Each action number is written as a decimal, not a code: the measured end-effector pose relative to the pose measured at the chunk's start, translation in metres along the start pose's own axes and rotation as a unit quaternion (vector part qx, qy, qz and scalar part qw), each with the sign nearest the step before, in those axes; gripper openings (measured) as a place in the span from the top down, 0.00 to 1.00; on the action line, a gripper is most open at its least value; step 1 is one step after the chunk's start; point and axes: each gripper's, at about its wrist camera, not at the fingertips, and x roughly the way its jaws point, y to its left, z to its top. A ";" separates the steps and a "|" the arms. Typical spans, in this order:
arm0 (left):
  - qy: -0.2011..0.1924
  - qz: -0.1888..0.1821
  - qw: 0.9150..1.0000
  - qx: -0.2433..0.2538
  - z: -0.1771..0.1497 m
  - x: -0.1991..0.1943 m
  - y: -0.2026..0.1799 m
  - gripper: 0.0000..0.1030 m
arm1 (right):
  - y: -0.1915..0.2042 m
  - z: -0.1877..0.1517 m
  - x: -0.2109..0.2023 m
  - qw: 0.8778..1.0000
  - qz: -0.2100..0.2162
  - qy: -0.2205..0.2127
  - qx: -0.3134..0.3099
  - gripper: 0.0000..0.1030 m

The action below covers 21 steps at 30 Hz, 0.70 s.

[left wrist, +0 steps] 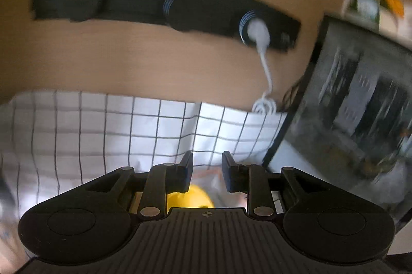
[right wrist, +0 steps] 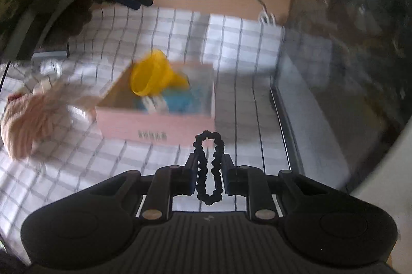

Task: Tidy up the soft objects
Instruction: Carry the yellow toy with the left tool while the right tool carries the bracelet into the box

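Scrunchie, black and spiral, sits pinched between the fingers of your right gripper, its loop standing up past the tips. Just ahead lies the pink box on the checked cloth, open-topped, with a yellow funnel-shaped item and something blue inside. A pink knitted piece lies left of the box, touching its corner. Your left gripper points at the wall, jaws narrowly apart with nothing between them; the yellow item shows under them. A white cable hangs from the black socket strip. Both views are motion-blurred.
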 end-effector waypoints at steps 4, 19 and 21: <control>-0.001 -0.009 0.997 -0.073 -0.046 -0.045 0.008 0.74 | -0.003 0.041 0.004 0.999 0.023 -0.044 -0.001 0.82; 0.086 0.179 0.962 -0.186 -0.211 -0.177 0.079 0.74 | -0.009 0.143 0.107 0.996 0.077 -0.011 0.042 0.36; 0.077 0.211 0.953 -0.203 -0.212 -0.193 0.094 0.74 | 0.004 0.126 0.101 0.998 0.066 0.001 0.010 0.36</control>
